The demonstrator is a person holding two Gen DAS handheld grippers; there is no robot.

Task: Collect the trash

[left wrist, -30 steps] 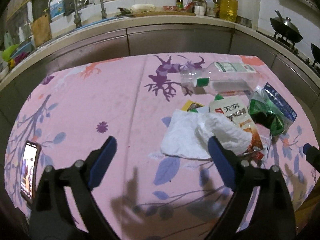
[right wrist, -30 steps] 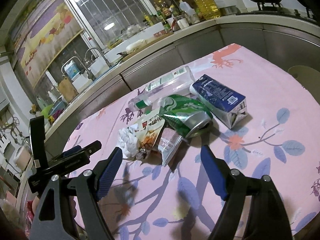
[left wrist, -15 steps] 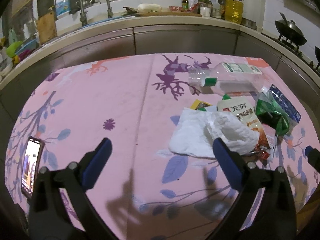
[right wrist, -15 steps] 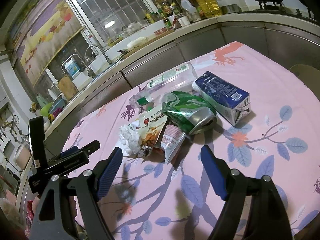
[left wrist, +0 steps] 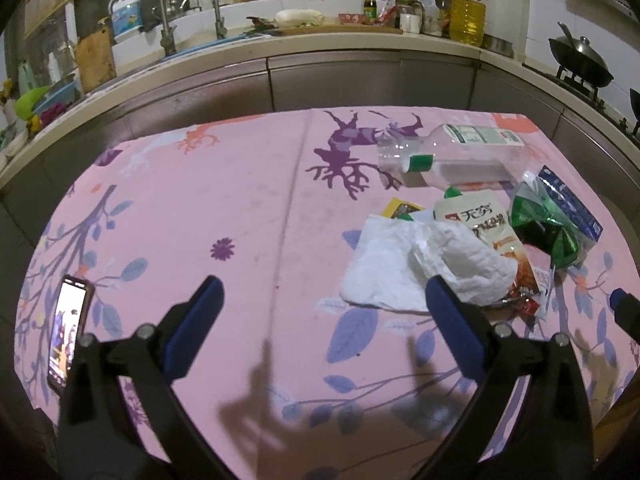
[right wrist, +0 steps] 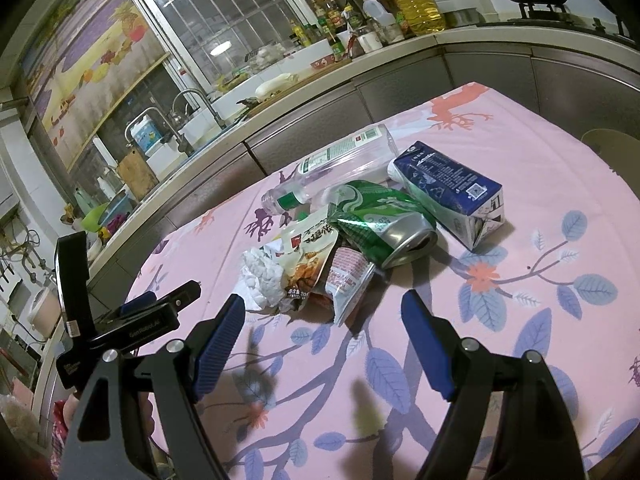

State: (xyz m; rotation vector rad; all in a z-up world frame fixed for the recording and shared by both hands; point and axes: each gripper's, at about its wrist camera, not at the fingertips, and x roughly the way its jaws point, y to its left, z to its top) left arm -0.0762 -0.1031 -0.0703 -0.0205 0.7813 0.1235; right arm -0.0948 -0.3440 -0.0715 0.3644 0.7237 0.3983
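A heap of trash lies on the pink flowered tablecloth (left wrist: 224, 184): crumpled white tissue (left wrist: 424, 268) (right wrist: 262, 276), a snack wrapper (left wrist: 486, 226) (right wrist: 308, 252), a crushed green can (left wrist: 544, 228) (right wrist: 384, 220), a blue carton (left wrist: 572, 204) (right wrist: 448, 184) and a clear plastic bottle (left wrist: 452, 156) (right wrist: 340, 168) on its side. My left gripper (left wrist: 322, 296) stands open over the cloth, its right finger at the tissue's near edge, nothing between its fingers. Wide open too, my right gripper (right wrist: 322, 316) hovers just short of the heap, holding nothing.
A phone (left wrist: 66, 328) with a lit screen lies at the table's left edge. Beyond the table runs a kitchen counter with a sink and taps (left wrist: 180, 28), bottles, an oil jug (left wrist: 466, 16) and a wok (left wrist: 580, 62) on the stove.
The left gripper's jaws have spread slightly wider, and its view has shifted a little so the trash sits slightly further right. The right gripper and the heap have kept still.
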